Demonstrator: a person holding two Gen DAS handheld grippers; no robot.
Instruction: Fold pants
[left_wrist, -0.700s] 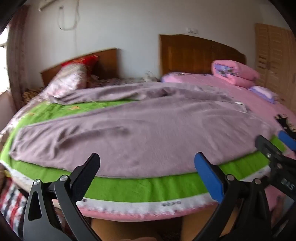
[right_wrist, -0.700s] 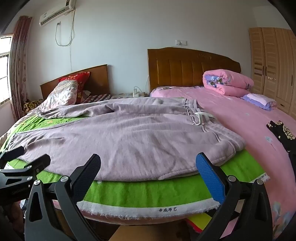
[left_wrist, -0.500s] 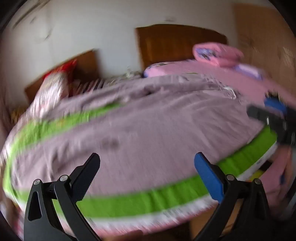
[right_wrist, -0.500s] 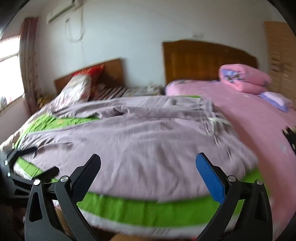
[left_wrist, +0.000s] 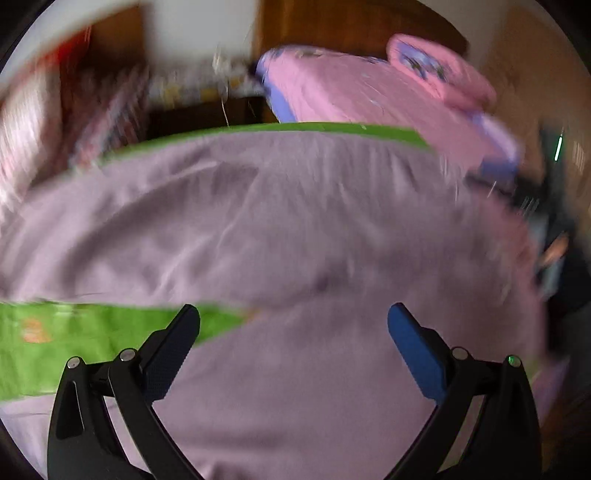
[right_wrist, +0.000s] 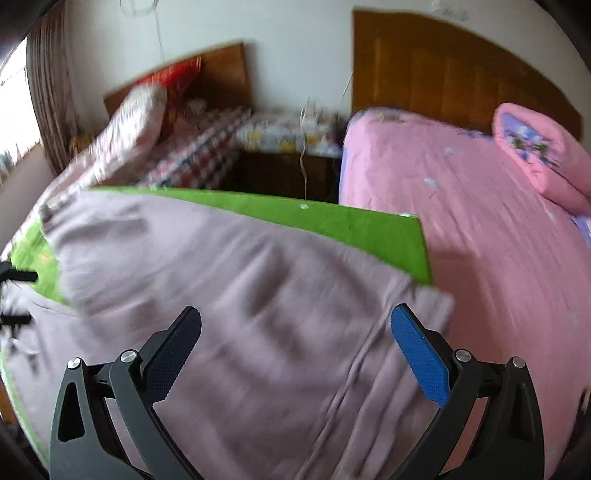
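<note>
Mauve pants (left_wrist: 295, 229) lie spread over a green mat (left_wrist: 74, 343) on the near bed, filling most of both wrist views. My left gripper (left_wrist: 293, 325) hangs open above the pants, one leg's cloth below its jaws and nothing between its pads. In the right wrist view the pants (right_wrist: 229, 288) reach to their waistband at the right, over the green mat (right_wrist: 332, 221). My right gripper (right_wrist: 295, 328) is open above the waist end, holding nothing. Both views are motion-blurred.
A pink bed (right_wrist: 480, 240) adjoins on the right with a folded pink quilt (right_wrist: 535, 147) near its wooden headboard (right_wrist: 443, 74). Pillows (right_wrist: 133, 122) lie at the near bed's head. A dark nightstand (right_wrist: 280, 173) stands between the beds.
Both grippers have moved forward over the bed and tipped downward, so the pants now fill the views. Their jaws have stayed wide apart.
</note>
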